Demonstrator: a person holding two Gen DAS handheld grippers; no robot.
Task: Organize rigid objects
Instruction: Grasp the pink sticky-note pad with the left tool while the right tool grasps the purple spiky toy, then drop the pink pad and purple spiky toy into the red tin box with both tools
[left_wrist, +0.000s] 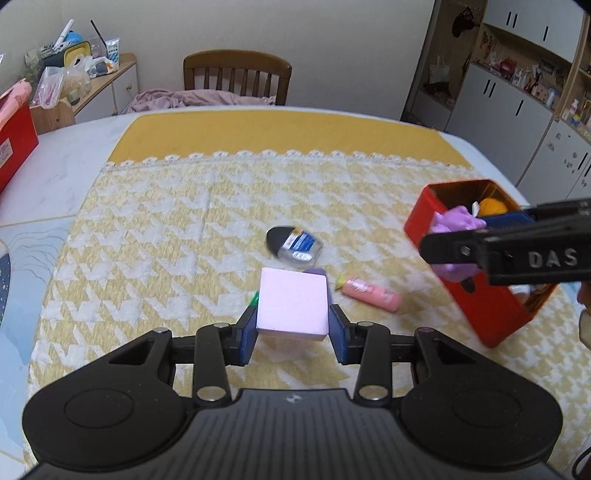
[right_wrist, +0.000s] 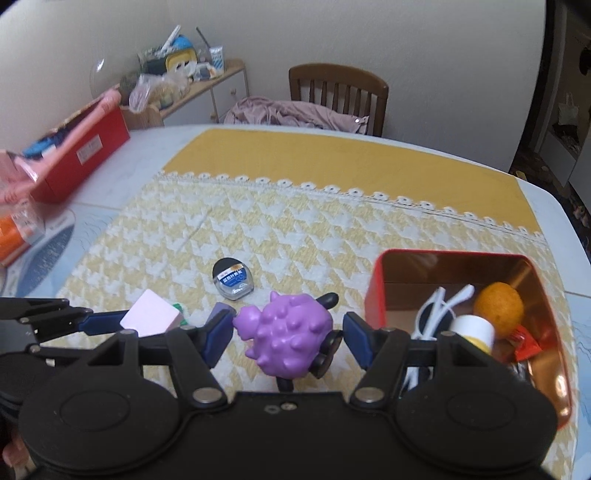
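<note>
My left gripper clamps the pink block on flat sides, stiff, light; right gripper pinches the bumpy purple toy, likely slippery.

**A lived-in dining room at home**

A dining table carries a yellow houndstooth cloth with lace trim. At its far edge stands a wooden slat-back chair draped with clothing. A cluttered sideboard lines the wall, and white cupboards hold knick-knacks.
</note>
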